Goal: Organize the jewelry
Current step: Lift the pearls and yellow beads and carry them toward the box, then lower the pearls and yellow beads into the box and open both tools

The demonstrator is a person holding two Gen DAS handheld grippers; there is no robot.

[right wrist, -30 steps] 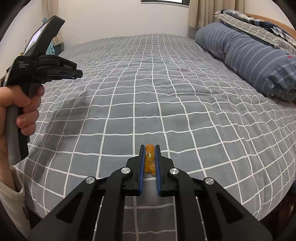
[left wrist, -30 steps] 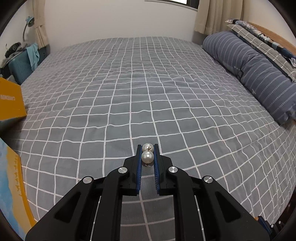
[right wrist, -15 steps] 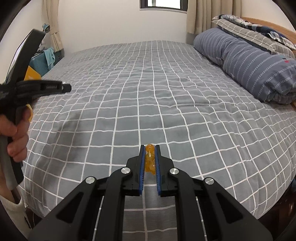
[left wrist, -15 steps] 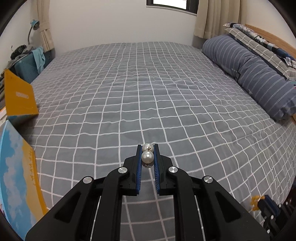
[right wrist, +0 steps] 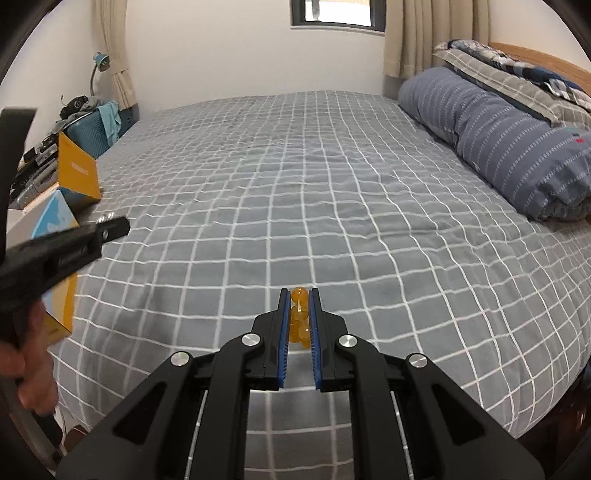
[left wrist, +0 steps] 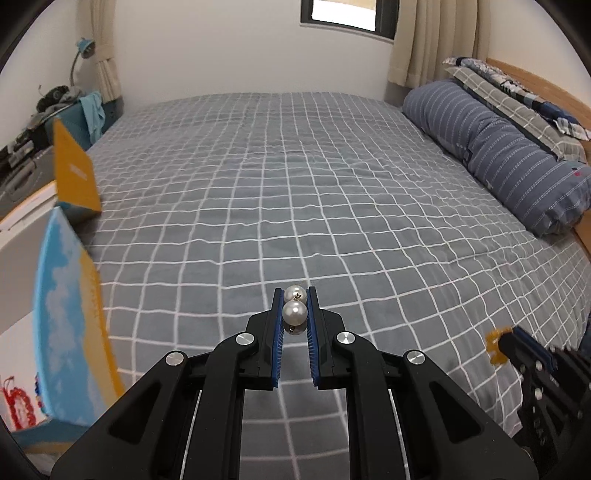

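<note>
Both wrist cameras sit just behind their fingers, held above the near edge of the bed (left wrist: 258, 192), facing along it toward the window wall. The left view looks from the bed's left corner, close to the yellow-and-blue box (left wrist: 70, 325). The right view stands further right. They share the checked cover, the striped bolster (right wrist: 498, 140) and the box (right wrist: 75, 173).

1. A bed (left wrist: 295, 177) in a grey checked cover is filling the room.
2. A striped blue bolster (left wrist: 495, 147) is lying along the wooden headboard (left wrist: 535, 85).
3. Daylight is coming through a dark-framed window (right wrist: 336, 14) — beige curtains (right wrist: 436, 37) are hanging beside it on white walls.
</note>
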